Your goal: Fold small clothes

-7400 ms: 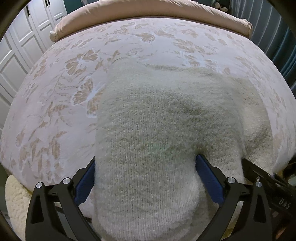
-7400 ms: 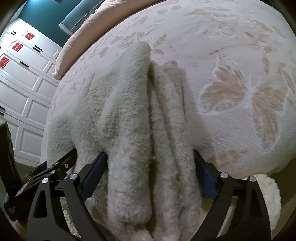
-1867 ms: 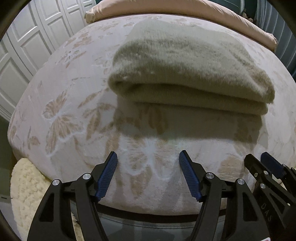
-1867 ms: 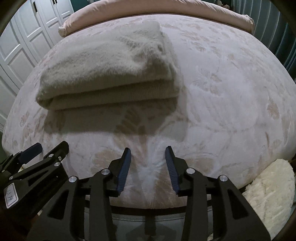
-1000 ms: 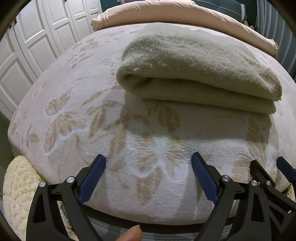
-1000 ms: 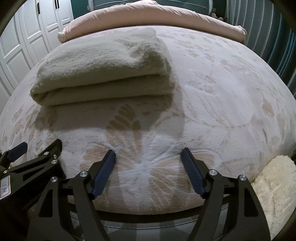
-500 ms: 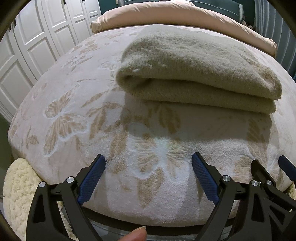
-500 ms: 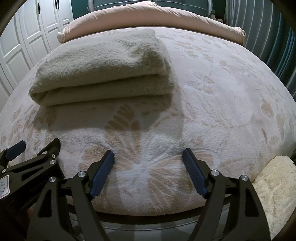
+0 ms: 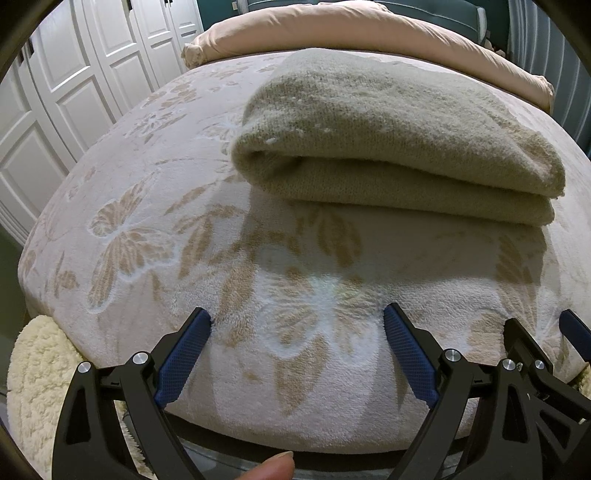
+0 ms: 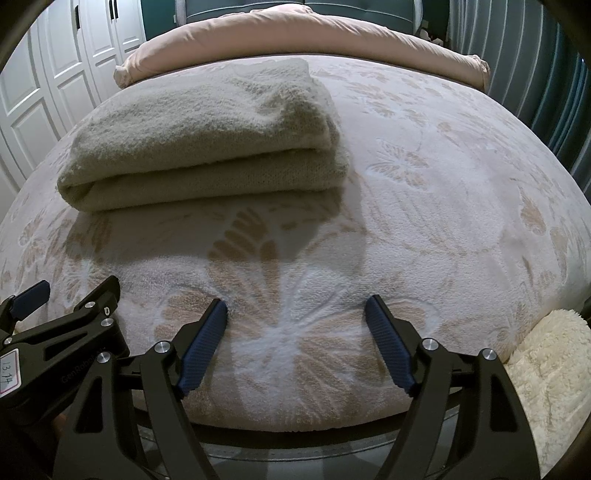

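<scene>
on butterfly-patterned bedspread [image 9: 155, 236], white panelled doors [image 9: 74, 85] beside

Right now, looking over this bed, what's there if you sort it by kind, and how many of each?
Folded beige knitted garment: 1
Pink bedspread with tan butterfly pattern: 1
Long peach bolster pillow at the far edge: 1
Black gripper with blue pads, both open and empty, left gripper, right gripper: 2
Cream fluffy fabric piece at the bed's near edge: 1
Total: 6

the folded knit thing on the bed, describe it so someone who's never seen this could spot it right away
Start at the bed's pale plush butterfly-patterned blanket. In front of the long pink bolster pillow lies a grey-beige fuzzy knitted garment, folded into a thick flat bundle. It alone is plain, unpatterned and layered.
</scene>
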Motion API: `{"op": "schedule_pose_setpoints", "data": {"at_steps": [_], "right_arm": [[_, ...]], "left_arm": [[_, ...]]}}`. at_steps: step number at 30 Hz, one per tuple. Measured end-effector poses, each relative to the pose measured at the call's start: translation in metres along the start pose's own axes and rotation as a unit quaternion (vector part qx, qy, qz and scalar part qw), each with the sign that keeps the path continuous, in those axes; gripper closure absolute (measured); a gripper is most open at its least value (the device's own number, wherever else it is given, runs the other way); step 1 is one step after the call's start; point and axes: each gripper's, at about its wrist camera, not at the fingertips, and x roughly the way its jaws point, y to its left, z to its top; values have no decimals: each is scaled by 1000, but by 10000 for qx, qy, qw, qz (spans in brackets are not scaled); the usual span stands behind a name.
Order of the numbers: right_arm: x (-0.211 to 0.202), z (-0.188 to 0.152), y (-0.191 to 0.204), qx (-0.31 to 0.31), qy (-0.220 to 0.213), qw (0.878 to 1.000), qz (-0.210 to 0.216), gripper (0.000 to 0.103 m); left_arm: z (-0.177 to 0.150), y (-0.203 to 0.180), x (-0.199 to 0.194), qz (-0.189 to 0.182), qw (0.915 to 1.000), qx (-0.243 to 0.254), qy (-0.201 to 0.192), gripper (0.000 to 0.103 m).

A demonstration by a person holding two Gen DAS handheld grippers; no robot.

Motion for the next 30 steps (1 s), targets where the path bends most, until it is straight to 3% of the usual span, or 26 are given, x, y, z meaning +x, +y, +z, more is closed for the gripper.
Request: {"op": "schedule_pose_setpoints", "data": {"at_steps": [16, 19, 22, 30], "right_arm": [[0, 1, 1, 25, 52, 10000, -24, 28], [-3, 10, 2, 49, 290, 9995, -95, 28], [-10, 24, 1, 112, 365, 9992, -132, 29], [-21, 59, -1, 190, 256, 9993, -182, 29]], "left_arm": [[1, 0, 0, -7, 10000, -4, 25, 11], [8, -1, -6, 136, 9999, 67, 69, 12], [18, -4, -20, 317, 9993, 175, -129, 13], [48, 3, -30, 183, 9997, 54, -133, 14]]}}
